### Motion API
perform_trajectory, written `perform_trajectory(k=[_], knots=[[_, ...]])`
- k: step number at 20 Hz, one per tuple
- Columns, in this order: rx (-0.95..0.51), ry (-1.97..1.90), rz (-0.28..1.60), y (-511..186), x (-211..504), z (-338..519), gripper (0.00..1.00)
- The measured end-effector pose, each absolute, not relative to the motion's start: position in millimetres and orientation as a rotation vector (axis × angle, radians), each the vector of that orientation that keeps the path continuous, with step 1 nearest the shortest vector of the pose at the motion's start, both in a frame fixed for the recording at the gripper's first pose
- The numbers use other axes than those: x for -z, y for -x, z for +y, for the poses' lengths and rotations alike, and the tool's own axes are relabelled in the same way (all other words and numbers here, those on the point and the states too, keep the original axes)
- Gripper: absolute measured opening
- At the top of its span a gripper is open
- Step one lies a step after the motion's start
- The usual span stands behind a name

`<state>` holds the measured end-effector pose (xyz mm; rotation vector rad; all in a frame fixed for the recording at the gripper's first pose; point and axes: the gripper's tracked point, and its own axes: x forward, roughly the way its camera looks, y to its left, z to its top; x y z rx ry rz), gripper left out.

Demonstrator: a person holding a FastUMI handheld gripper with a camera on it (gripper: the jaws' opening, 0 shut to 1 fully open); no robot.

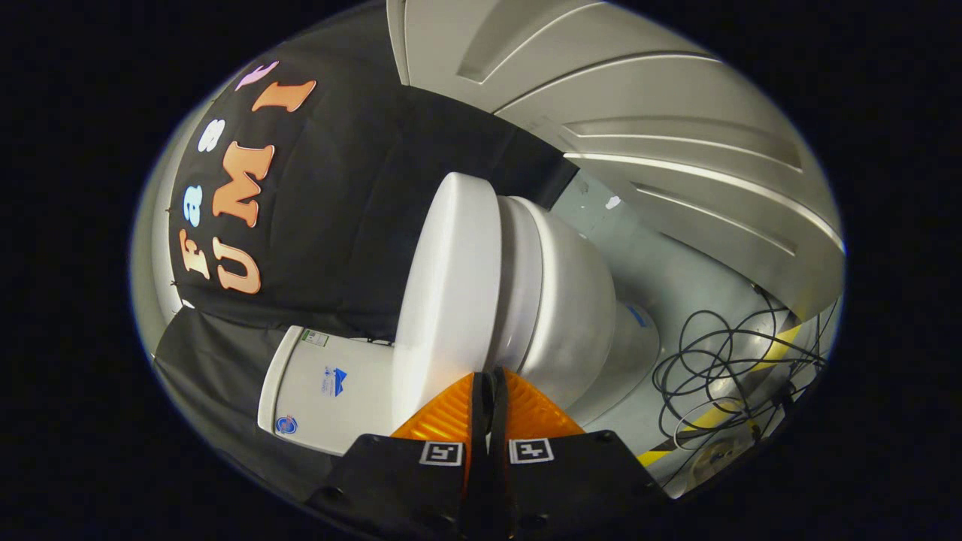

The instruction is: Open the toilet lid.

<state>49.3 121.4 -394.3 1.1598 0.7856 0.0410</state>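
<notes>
The toilet lid (451,278) was seen closed on the bowl (564,300), just beyond the gripper (488,373), whose fingers were pressed together, perhaps touching its edge. Cables (721,361) lay to the right.

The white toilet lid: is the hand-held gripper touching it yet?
Cannot tell. In the gripper view the hand-held gripper has its fingers closed together, tips right at the seam between the white toilet lid and the white ceramic bowl; neither contact nor gap shows plainly.
</notes>
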Motion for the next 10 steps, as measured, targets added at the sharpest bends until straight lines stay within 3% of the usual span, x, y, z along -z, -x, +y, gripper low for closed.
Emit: perform_trajectory(k=[10], knots=[[0.000, -1.180, 0.793, -48.5, 393.4, 119.9, 0.08]])
